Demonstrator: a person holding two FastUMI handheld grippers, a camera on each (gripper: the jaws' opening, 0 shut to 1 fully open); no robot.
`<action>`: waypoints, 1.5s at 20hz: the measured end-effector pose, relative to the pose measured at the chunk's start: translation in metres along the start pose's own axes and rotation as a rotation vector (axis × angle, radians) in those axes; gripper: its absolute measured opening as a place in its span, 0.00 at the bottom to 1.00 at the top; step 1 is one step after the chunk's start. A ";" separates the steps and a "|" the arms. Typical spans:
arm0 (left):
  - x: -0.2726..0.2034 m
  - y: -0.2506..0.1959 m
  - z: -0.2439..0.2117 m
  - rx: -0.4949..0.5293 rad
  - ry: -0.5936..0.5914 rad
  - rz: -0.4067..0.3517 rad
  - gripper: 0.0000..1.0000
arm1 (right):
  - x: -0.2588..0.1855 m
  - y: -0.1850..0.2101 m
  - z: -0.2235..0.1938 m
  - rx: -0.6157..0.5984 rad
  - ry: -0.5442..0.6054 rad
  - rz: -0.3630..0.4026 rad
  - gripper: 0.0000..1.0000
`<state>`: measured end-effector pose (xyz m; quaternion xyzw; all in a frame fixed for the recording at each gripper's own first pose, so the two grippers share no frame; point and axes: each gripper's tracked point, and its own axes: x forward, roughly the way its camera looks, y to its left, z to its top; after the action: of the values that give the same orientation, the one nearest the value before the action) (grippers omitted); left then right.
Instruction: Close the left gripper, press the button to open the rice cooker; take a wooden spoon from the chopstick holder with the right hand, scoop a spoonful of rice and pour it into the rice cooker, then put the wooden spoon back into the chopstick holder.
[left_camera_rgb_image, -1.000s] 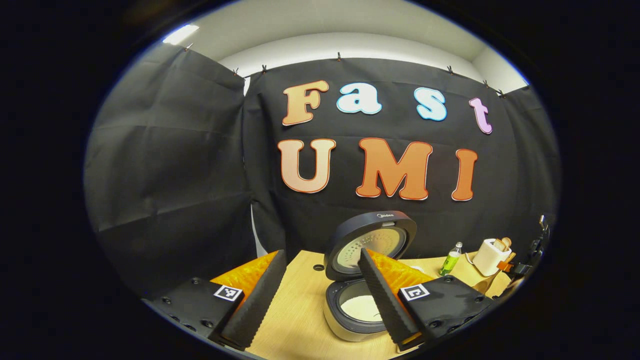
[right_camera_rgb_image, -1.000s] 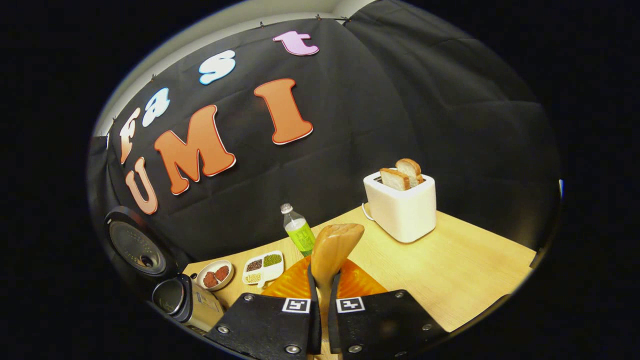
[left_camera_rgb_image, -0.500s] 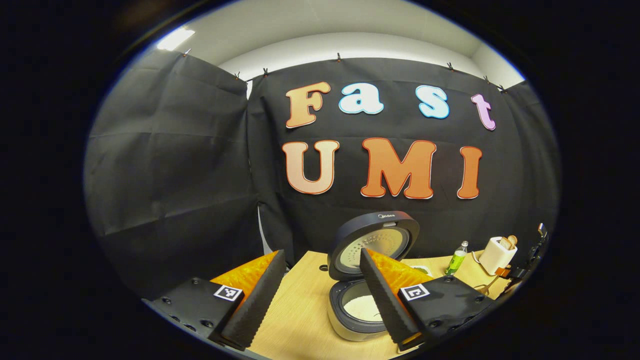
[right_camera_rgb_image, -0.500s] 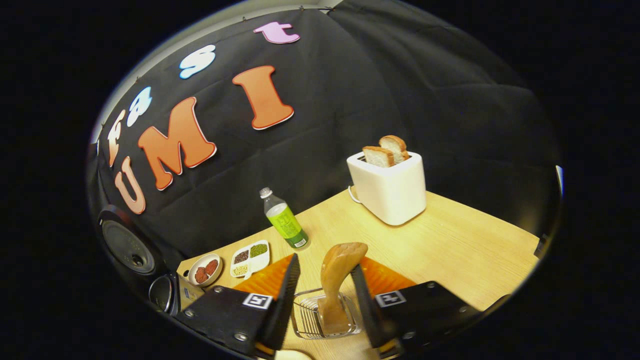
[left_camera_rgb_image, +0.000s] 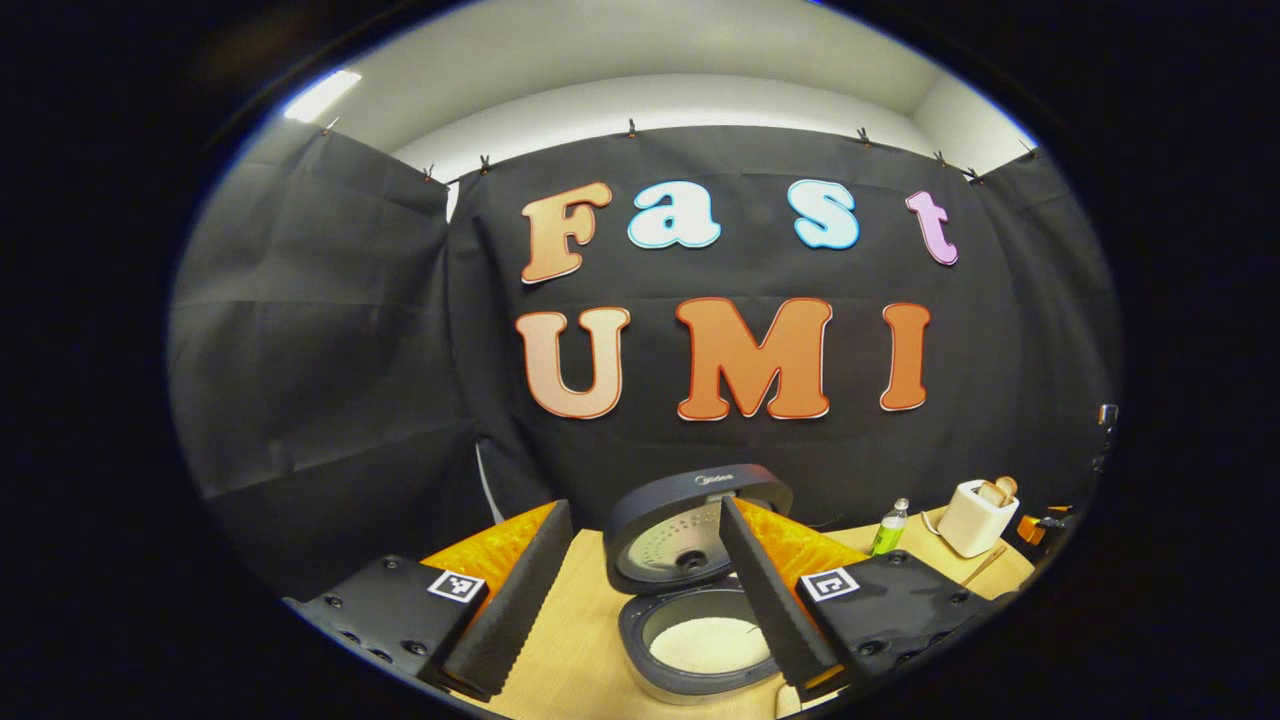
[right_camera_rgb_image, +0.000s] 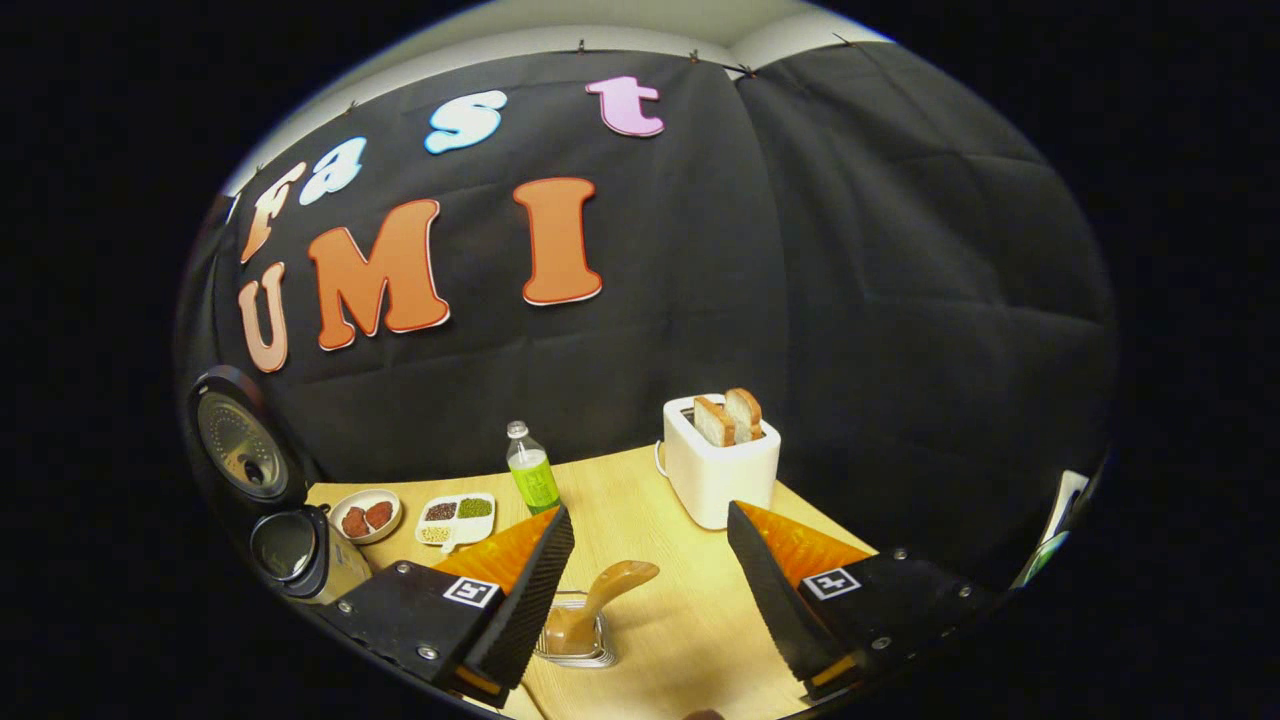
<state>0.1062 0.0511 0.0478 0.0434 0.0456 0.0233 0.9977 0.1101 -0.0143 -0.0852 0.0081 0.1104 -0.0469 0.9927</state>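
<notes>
The dark rice cooker (left_camera_rgb_image: 690, 640) stands on the wooden table with its round lid (left_camera_rgb_image: 680, 530) raised; white rice lies in the pot. My left gripper (left_camera_rgb_image: 645, 520) hangs open above and in front of it, holding nothing. In the right gripper view the wooden spoon (right_camera_rgb_image: 600, 600) leans in the wire chopstick holder (right_camera_rgb_image: 575, 640) on the table, bowl end up. My right gripper (right_camera_rgb_image: 650, 525) is open above the holder, fingers wide apart and clear of the spoon. The cooker (right_camera_rgb_image: 290, 545) with its raised lid (right_camera_rgb_image: 235, 445) sits at the far left of that view.
A white toaster (right_camera_rgb_image: 715, 470) with two bread slices stands at the back, a green bottle (right_camera_rgb_image: 530, 480) to its left. A small bowl (right_camera_rgb_image: 365, 515) of red pieces and a divided dish (right_camera_rgb_image: 455, 515) of grains lie near the cooker. Toaster (left_camera_rgb_image: 975, 515) and bottle (left_camera_rgb_image: 888, 530) sit right of the cooker.
My right gripper opened, let go of the spoon, which now leans in the holder, and drew back upward. My left gripper pulled back slightly from the cooker.
</notes>
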 end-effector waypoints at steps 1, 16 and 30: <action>0.009 -0.007 0.010 -0.011 -0.013 -0.010 0.96 | -0.009 0.000 0.011 -0.013 -0.014 0.011 0.94; 0.196 -0.057 0.027 -0.015 0.065 -0.026 0.97 | -0.088 -0.038 0.100 -0.081 -0.108 -0.005 0.95; 0.186 -0.053 -0.077 -0.087 0.263 -0.019 1.00 | -0.092 -0.043 0.105 -0.065 -0.130 0.022 0.95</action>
<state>0.2866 0.0148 -0.0498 -0.0036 0.1755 0.0214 0.9842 0.0394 -0.0511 0.0376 -0.0258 0.0471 -0.0326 0.9980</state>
